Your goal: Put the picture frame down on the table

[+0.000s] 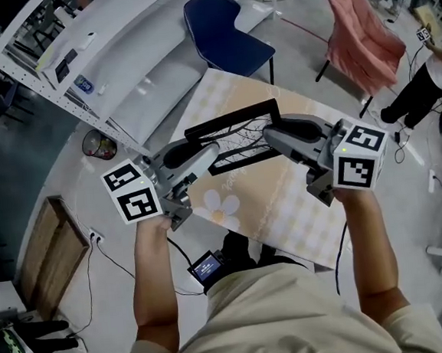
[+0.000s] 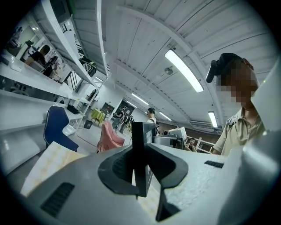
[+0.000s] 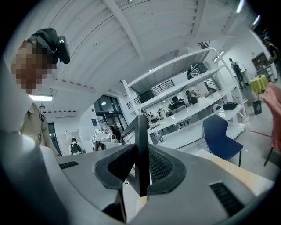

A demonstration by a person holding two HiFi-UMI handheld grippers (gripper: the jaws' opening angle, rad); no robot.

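Note:
A black-edged picture frame (image 1: 233,138) showing a branch drawing is held in the air above the table (image 1: 285,205), which wears a yellow checked cloth with a white flower. My left gripper (image 1: 197,152) is shut on the frame's left end. My right gripper (image 1: 273,135) is shut on its right end. In the left gripper view the frame's dark edge (image 2: 139,149) stands upright, clamped between the jaw pads (image 2: 116,169). The right gripper view shows the same: a thin black edge (image 3: 141,145) is pinched between the pads (image 3: 164,167).
A blue chair (image 1: 224,33) stands at the table's far side and a pink-draped chair (image 1: 363,40) at the back right. White shelving (image 1: 80,61) runs along the left. A wooden board (image 1: 50,248) lies on the floor at left. A person (image 1: 428,84) stands at the right edge.

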